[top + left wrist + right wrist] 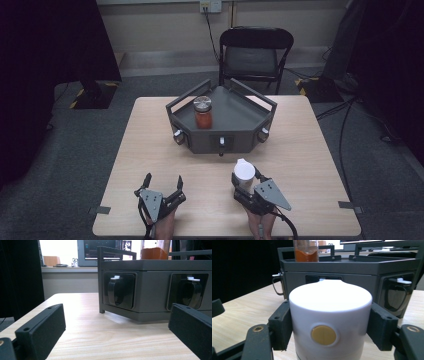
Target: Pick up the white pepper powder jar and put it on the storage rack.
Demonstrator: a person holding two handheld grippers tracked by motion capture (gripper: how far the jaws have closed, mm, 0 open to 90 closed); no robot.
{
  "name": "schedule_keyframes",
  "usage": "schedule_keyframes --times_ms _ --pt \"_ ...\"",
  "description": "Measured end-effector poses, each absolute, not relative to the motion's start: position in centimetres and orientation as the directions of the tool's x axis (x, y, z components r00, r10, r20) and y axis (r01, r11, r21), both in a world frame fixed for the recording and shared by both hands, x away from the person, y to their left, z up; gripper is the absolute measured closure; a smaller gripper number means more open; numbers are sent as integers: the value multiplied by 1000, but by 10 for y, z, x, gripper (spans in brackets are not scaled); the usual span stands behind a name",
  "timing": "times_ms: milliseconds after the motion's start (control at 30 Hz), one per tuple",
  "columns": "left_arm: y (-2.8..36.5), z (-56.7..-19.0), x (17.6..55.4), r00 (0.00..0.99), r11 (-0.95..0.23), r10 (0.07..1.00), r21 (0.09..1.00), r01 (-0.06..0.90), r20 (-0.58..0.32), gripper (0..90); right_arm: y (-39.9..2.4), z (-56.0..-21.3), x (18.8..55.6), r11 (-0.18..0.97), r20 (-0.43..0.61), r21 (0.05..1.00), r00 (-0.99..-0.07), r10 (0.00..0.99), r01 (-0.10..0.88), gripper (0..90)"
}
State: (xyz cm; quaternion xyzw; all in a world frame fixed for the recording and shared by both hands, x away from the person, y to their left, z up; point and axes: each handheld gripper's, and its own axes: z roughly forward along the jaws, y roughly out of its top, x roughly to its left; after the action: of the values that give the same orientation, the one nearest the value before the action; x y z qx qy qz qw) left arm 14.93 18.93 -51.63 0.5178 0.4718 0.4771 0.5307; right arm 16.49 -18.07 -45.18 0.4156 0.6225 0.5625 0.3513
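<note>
- Hidden/cut off: in the right gripper view the white container (329, 322) blocked the middle of the grey tray (352, 267) and its own base ran off the bottom edge; the jar's top was cropped in both gripper views, only the orange fill showing (153, 253); what the white container held could not be told
- Cut off too: the person's hands entered at the bottom edge of the high view, mostly under the grippers; the chair (256, 55) behind the counter (150, 150) sat in dim light
- Counts: one white container; one jar (202, 113) with a metal lid, orange contents; one grey angular tray with rail handles; three knobs on its front faces in the high view, e.g. (221, 142); one chair; two grippers
- Right gripper (246, 182): jaws closed in on the white container, pads pressed on both its sides; container upright, at the near right of the counter, in front of the tray and apart from it; a round yellow disc (323, 335) faced the camera
- Left gripper (162, 184): jaws spread wide, nothing between them, touching nothing; it sat low over the near left of the counter, pointed at the tray
- Jar stood upright on the tray's left part
</note>
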Motion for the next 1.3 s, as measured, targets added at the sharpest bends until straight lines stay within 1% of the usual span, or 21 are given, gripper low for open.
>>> schedule_keyframes --times_ms 233,367,600,767,1167,1300 --pt "189 -516 149 100 8 995 1000 -18 -7 4 -181 -439 172 51 4 992 -430 903 116 302" --pt "189 -516 149 100 9 995 1000 -18 -7 4 -183 -432 176 52 10 991 -445 895 127 302" --pt "189 -516 149 100 8 995 1000 -18 -7 4 -183 -421 182 78 -8 988 -467 884 131 302" --pt "189 -516 149 100 8 995 1000 -18 -6 5 -183 -413 187 94 -25 988 -482 876 119 302" --pt "189 -516 149 100 8 995 1000 -18 -7 5 -185 -395 196 80 -21 992 -495 868 98 302" --pt "189 -516 149 100 8 995 1000 -18 -6 5 -187 -386 201 95 -37 992 -506 862 88 303"
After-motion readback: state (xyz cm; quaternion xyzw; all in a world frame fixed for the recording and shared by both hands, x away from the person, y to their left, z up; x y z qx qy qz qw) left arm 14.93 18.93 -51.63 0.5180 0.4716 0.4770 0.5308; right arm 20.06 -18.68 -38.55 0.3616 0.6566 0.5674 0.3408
